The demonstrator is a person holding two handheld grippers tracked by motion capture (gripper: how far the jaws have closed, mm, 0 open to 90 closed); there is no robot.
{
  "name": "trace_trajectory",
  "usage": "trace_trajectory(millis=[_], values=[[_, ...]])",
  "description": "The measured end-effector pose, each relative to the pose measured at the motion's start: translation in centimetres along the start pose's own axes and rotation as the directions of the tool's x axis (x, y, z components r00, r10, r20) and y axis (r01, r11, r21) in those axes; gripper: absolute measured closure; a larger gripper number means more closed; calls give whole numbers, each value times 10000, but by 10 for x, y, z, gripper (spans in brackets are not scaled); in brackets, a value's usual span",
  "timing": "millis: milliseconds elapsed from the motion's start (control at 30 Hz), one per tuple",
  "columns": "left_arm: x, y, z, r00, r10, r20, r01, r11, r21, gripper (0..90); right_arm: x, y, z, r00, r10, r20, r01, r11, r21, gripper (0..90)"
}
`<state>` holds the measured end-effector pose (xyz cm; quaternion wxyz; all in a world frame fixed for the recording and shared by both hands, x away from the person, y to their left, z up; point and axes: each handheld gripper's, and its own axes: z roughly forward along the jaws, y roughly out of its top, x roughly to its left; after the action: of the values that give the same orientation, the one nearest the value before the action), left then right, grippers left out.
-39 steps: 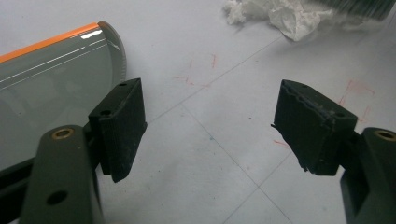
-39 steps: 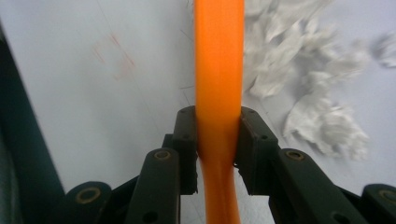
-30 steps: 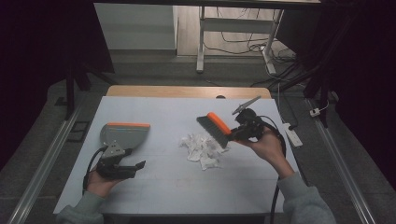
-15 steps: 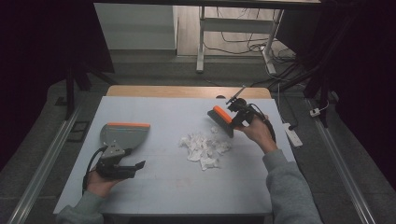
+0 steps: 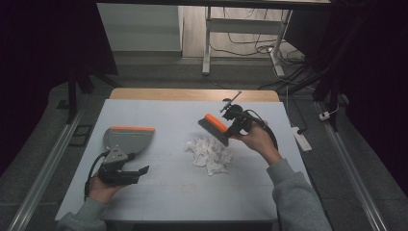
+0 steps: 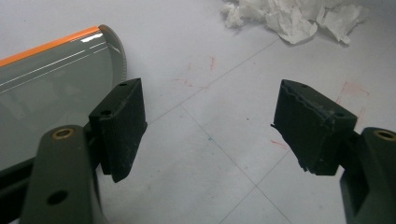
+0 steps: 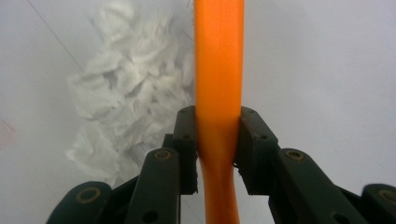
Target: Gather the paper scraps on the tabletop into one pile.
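Brush brought back over the paper scraps

The right tool [image 7: 218,140], pinching the brush [image 5: 215,129], had swung closer to the scraps [image 5: 210,153]; the left tool [image 6: 210,130] sat spread beside the dustpan [image 5: 126,140].

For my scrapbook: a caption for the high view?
Right gripper holds an orange brush over crumpled paper; dustpan waits.

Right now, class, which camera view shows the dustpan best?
The high view: the whole grey dustpan with its orange lip lies on the table beside the left gripper. The left gripper view catches just its curved edge past one of the fingers.
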<state>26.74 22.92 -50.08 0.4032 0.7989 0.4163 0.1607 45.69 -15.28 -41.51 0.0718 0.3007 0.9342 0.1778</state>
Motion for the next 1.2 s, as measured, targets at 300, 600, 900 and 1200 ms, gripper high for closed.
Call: trace_trajectory(millis=[300, 600, 900, 1200], values=[[1, 0, 2, 10000, -50, -71, 51, 10000, 77, 258, -11, -33, -35, 9985, 538, -39, -538, 9886, -1403, 712], [0, 1, 3, 9999, -19, -153, 19, 10000, 49, 258, -9, -79, -36, 9957, 805, -448, -884, 9718, -2187, 712], [0, 1, 0, 9998, -4, -216, 2, 10000, -96, 259, -5, -131, -41, 9875, 1510, -440, -1571, 9305, -3310, 712], [-2, 1, -3, 9996, 99, -274, -103, 9998, -168, 259, 2, -180, -43, 9811, 1922, -206, -1838, 8943, -4080, 712]])
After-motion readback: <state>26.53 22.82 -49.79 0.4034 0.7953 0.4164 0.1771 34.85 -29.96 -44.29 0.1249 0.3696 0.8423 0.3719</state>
